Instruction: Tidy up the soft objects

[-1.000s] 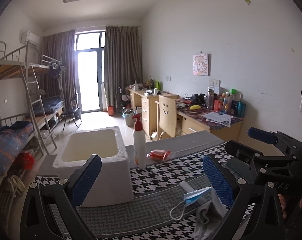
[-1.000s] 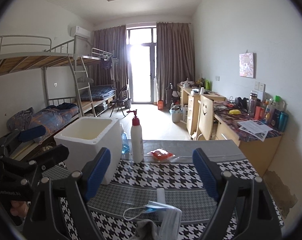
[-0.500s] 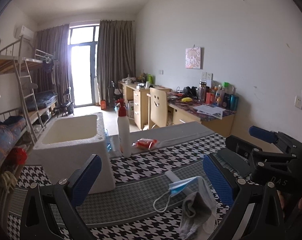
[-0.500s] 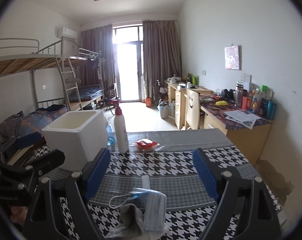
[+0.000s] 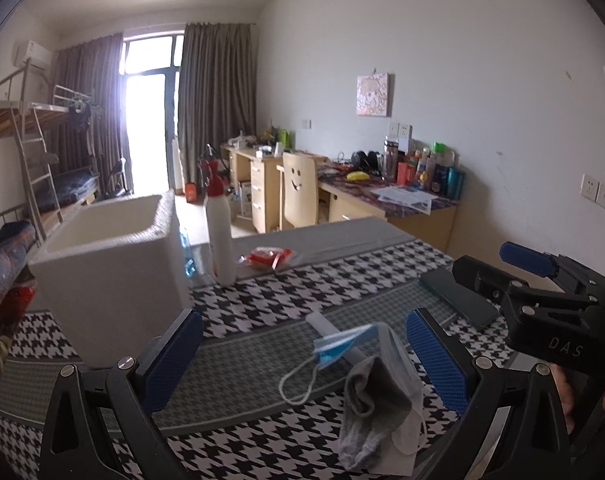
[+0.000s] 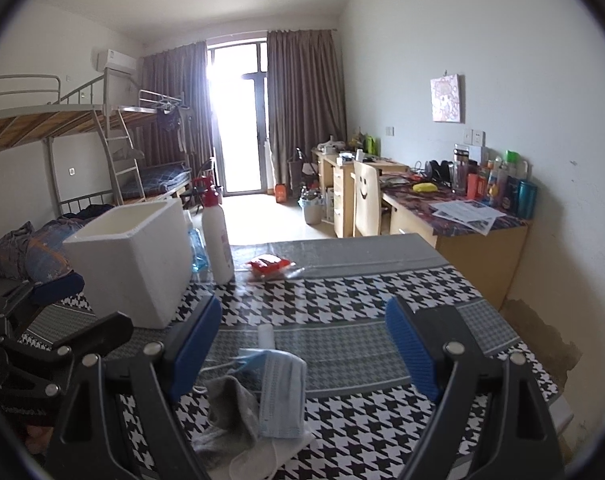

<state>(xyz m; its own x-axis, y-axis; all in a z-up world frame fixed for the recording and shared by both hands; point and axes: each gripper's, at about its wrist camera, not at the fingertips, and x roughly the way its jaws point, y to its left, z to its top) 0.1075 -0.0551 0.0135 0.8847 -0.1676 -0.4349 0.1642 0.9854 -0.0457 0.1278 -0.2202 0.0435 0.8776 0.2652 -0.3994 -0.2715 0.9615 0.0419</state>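
- Both tools stand wide and hold nothing: the left tool (image 5: 304,354) and the right tool (image 6: 302,346) each hang over the near end of the table (image 6: 342,292), tipped a little downward.
- The soft things lie in one heap just ahead of and below the tools: a grey sock (image 5: 368,396), a blue mask (image 5: 342,344) and a pale mask (image 5: 408,400) partly under the sock. In the left view the heap sits nearer the right-hand finger; in the right view it sits nearer the left-hand finger.
- A white tube (image 5: 330,330) lies under the blue mask, touching it.
- A foam box (image 5: 114,264) stands ahead of the left tool, open at the top; by my judgement it is the likely place for the soft things.
- Risk: the heap overlaps, so a pinch aimed at one piece may drag the others, or catch an ear loop and trail a mask off the table edge.
- Risk: closing low on the blue mask could clamp the tube as well, which is not soft.
- Risk: the two tools are near each other beside one heap; both reaching in together could knock fingers.
- Risk: a sweep toward the box could tip the bottle (image 5: 218,232) standing just beside it.
- A dark flat thing (image 5: 458,300) lies under the right tool's finger; I cannot tell what it is.
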